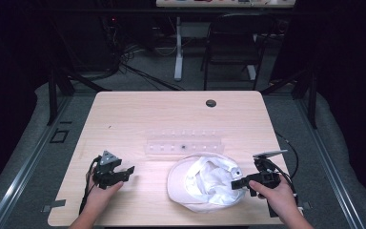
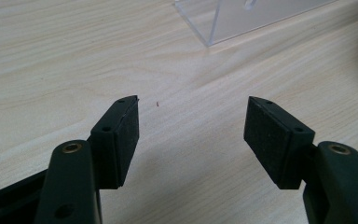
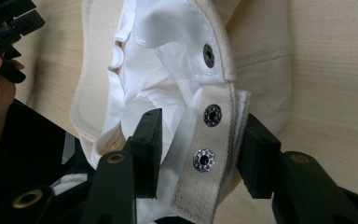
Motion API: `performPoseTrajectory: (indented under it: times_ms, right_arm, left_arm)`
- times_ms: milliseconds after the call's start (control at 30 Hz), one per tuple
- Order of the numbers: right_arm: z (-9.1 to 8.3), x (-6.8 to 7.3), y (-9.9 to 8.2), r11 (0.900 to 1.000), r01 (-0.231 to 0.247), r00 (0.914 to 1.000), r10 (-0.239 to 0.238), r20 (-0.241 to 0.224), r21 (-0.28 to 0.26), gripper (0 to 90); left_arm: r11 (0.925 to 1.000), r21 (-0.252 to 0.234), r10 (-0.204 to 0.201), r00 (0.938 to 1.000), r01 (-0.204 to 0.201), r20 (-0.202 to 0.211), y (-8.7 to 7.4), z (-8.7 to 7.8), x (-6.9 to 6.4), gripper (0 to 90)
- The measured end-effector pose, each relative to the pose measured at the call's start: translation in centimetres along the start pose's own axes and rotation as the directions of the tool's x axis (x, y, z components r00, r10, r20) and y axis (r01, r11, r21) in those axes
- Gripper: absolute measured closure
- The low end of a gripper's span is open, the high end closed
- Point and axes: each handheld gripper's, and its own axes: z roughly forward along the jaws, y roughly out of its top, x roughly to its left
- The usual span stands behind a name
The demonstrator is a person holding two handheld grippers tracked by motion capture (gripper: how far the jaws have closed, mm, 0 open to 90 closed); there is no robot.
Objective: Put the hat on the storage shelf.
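Note:
A white cap (image 1: 205, 183) lies upside down on the wooden table (image 1: 138, 109), its lining facing up. In the right gripper view the cap (image 3: 256, 56) has a back strap (image 3: 209, 140) with metal snaps standing between my jaws. My right gripper (image 3: 203, 119) is open around that strap, one jaw touching its edge and the other a little apart. From above, the right gripper (image 1: 238, 183) sits at the cap's right rim. My left gripper (image 1: 128, 171) rests left of the cap. It (image 2: 193, 107) is open over bare wood with nothing between its jaws.
A clear acrylic rack (image 1: 186, 143) lies just beyond the cap, its corner (image 2: 242, 18) ahead of the left gripper. A dark grommet (image 1: 211, 103) sits near the table's far edge. A black chair (image 1: 233, 38) and cables stand on the floor behind.

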Motion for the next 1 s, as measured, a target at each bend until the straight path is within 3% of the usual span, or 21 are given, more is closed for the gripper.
performPoseTrajectory:
  times_ms: [67, 100, 167, 367, 433, 500, 533, 567, 667, 800, 833, 1000]
  right_arm:
    - [-0.1, 0.0, 0.1, 0.9999, 0.009, 1.0000, -0.009, 0.003, 0.009, 58.3]
    - [-0.2, 0.3, 0.1, 1.0000, 0.002, 0.9997, -0.002, 0.023, -0.006, 64.4]
    - [-0.4, 0.5, 0.3, 0.9998, 0.017, 0.9987, -0.018, 0.047, 0.004, 68.3]
    - [-0.4, 0.9, 0.6, 0.9998, 0.012, 0.9974, -0.013, 0.071, 0.019, 75.2]
    - [-0.4, 1.0, 0.6, 0.9998, 0.008, 0.9970, -0.009, 0.076, 0.019, 75.9]
    - [-0.5, 1.3, 0.8, 0.9992, 0.032, 0.9919, -0.035, 0.122, 0.025, 76.6]
    - [-0.5, 1.3, 0.8, 0.9992, 0.032, 0.9919, -0.035, 0.122, 0.025, 76.6]
    - [-0.5, 1.4, 0.9, 0.9997, 0.004, 0.9938, -0.007, 0.111, 0.026, 76.7]
    - [-0.6, 1.6, 1.0, 0.9998, -0.002, 0.9922, 0.000, 0.125, 0.020, 76.8]
    - [-0.9, 2.2, 1.4, 0.9991, 0.014, 0.9867, -0.020, 0.161, 0.039, 77.0]
    - [-1.0, 2.7, 1.7, 0.9987, 0.026, 0.9800, -0.034, 0.196, 0.043, 76.8]
    - [-0.8, 3.6, 2.1, 0.9983, 0.044, 0.9703, -0.052, 0.236, 0.038, 76.0]
  left_arm:
    - [1.0000, 0.000, 0.000, 1.0000, 0.000, 0.000, 0.0, 0.0, 0.0, 36.2]
    - [1.0000, -0.001, -0.001, 1.0000, 0.001, 0.000, 0.0, 0.0, 0.0, 36.2]
    - [1.0000, -0.002, 0.000, 1.0000, 0.000, 0.000, 0.0, 0.0, 0.0, 36.2]
    - [1.0000, -0.002, 0.000, 1.0000, 0.000, -0.001, 0.0, 0.0, 0.0, 36.2]
    - [1.0000, 0.000, 0.001, 1.0000, -0.001, -0.003, 0.0, 0.0, 0.0, 36.2]
    - [1.0000, 0.004, 0.004, 1.0000, -0.004, -0.002, 0.0, 0.0, 0.0, 36.2]
    - [1.0000, 0.004, 0.004, 1.0000, -0.004, -0.002, 0.0, 0.0, 0.0, 36.2]
    - [1.0000, 0.006, 0.005, 1.0000, -0.005, -0.001, 0.0, 0.0, 0.0, 36.2]
    - [1.0000, 0.006, 0.003, 1.0000, -0.003, -0.001, 0.0, 0.0, -0.1, 36.2]
    - [1.0000, 0.008, 0.005, 1.0000, -0.005, -0.001, 0.0, 0.0, -0.1, 36.2]
    - [1.0000, 0.005, 0.004, 1.0000, -0.004, 0.000, 0.0, 0.0, -0.1, 36.2]
    - [1.0000, 0.007, 0.004, 1.0000, -0.004, 0.000, 0.0, 0.0, -0.1, 36.2]
